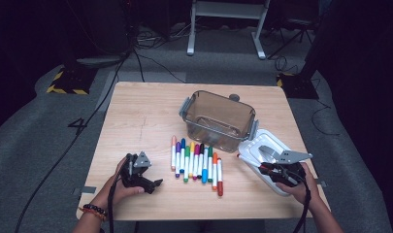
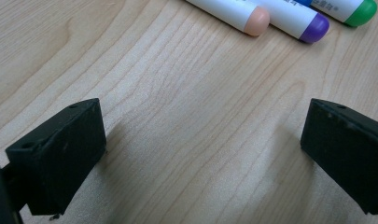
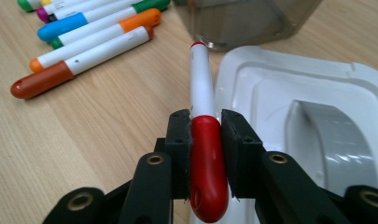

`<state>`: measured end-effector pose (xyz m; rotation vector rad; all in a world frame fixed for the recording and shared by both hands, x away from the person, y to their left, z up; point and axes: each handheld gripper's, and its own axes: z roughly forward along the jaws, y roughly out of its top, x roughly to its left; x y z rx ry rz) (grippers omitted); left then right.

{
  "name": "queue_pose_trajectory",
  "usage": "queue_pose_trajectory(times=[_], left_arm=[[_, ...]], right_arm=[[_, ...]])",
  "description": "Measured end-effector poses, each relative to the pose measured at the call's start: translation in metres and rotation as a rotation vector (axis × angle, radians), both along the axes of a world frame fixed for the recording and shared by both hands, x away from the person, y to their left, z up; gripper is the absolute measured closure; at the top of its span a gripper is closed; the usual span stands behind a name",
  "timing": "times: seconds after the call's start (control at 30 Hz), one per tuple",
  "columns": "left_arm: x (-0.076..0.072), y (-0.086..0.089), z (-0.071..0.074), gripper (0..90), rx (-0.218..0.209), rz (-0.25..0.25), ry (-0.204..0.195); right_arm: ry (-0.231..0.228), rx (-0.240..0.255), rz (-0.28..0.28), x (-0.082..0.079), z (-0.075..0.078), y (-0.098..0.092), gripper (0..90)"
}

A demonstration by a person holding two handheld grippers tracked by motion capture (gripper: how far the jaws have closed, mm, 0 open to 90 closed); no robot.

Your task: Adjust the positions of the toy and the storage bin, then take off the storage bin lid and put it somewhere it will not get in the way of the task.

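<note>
My right gripper [image 3: 205,133] is shut on a red-capped white marker [image 3: 203,116], its pads pressing the red cap; the marker's tip points toward the clear bin [image 3: 242,18]. In the high view that gripper [image 1: 269,168] is over the white lid [image 1: 262,150] at the table's right front. Several colored markers [image 1: 196,162] lie in a row at the table's middle. My left gripper [image 1: 155,184] rests open on the wood at the left front, jaws wide with bare table between them [image 2: 203,154]. Peach, purple and green marker caps [image 2: 301,21] lie just beyond it.
The clear plastic bin [image 1: 218,119] stands empty behind the marker row, its grey clips at both ends. The wooden table [image 1: 140,116] has free room along its left and far side. Dark floor with cables surrounds it.
</note>
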<state>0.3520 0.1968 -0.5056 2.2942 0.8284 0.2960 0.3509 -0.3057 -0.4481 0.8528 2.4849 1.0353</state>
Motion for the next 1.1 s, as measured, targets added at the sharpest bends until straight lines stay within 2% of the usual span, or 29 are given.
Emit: queue_pose_trajectory(times=[0.5, 0.9, 1.1], left_arm=[[0.001, 0.0, 0.0, 0.1, -0.001, -0.005, 0.002], [0.001, 0.0, 0.0, 0.1, -0.001, -0.008, 0.002], [0.001, 0.0, 0.0, 0.2, -0.001, -0.008, 0.002]], right_arm=[[-0.044, 0.037, -0.096, 0.015, 0.014, -0.033, 73.9], [-0.092, 0.062, -0.162, 0.028, 0.03, -0.045, 73.9], [-0.128, 0.068, -0.175, 0.034, 0.047, -0.045, 73.9]])
